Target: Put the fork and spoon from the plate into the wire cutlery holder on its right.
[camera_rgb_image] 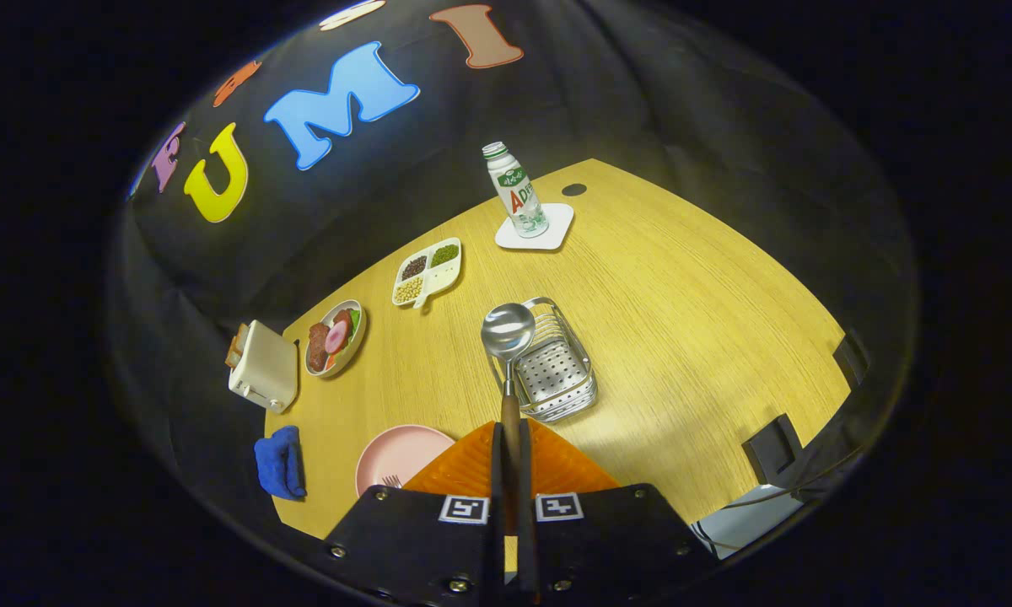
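The gripper (pixel 510 438) is squeezed tight on the spoon (pixel 508 337); both fingers press on its brown handle, and the shiny round bowl sticks up ahead of them. The spoon's bowl sits over the near left rim of the wire cutlery holder (pixel 557 371); I cannot tell if it touches the wire. The holder stands on the wooden table (pixel 683 337), just beyond the fingers and a bit to the right.

The pink plate (pixel 396 455) lies just left of the fingers, close to the near edge of the table; the tips of the fork (pixel 391 481) peek out on it, and the rest of the fork is hidden by the gripper.

A blue cloth (pixel 280 462) lies left of the plate, right at the table's left edge; a white toaster (pixel 263 364) stands beyond it, also at that edge; next to the toaster is a plate of food (pixel 335 337); farther on is a white tray of beans (pixel 427 271). A bottle (pixel 514 190) stands on a white mat (pixel 535 228) near the far edge, well apart from the holder.

To the right of the holder the table is bare wood all the way to its right edge; there is lots of room there.
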Tool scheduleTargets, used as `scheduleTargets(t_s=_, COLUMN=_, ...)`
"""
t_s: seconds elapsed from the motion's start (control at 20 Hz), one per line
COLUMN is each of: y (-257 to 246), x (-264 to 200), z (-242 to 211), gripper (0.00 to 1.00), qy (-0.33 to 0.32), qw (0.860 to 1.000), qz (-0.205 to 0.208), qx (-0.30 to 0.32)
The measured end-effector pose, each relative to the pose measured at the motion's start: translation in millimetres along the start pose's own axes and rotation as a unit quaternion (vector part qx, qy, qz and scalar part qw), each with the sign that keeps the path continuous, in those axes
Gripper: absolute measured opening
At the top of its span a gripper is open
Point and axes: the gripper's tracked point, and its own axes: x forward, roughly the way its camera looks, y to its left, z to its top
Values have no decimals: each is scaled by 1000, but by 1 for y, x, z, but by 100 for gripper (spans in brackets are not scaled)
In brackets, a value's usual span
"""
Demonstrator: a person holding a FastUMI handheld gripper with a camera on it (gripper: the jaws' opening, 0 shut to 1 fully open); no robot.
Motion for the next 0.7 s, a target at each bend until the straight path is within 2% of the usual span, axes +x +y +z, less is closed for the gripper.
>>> scheduleTargets(t_s=0.7, y=-15, x=11, z=-3, gripper=6, qy=30, qw=999, qz=-19, qx=15)
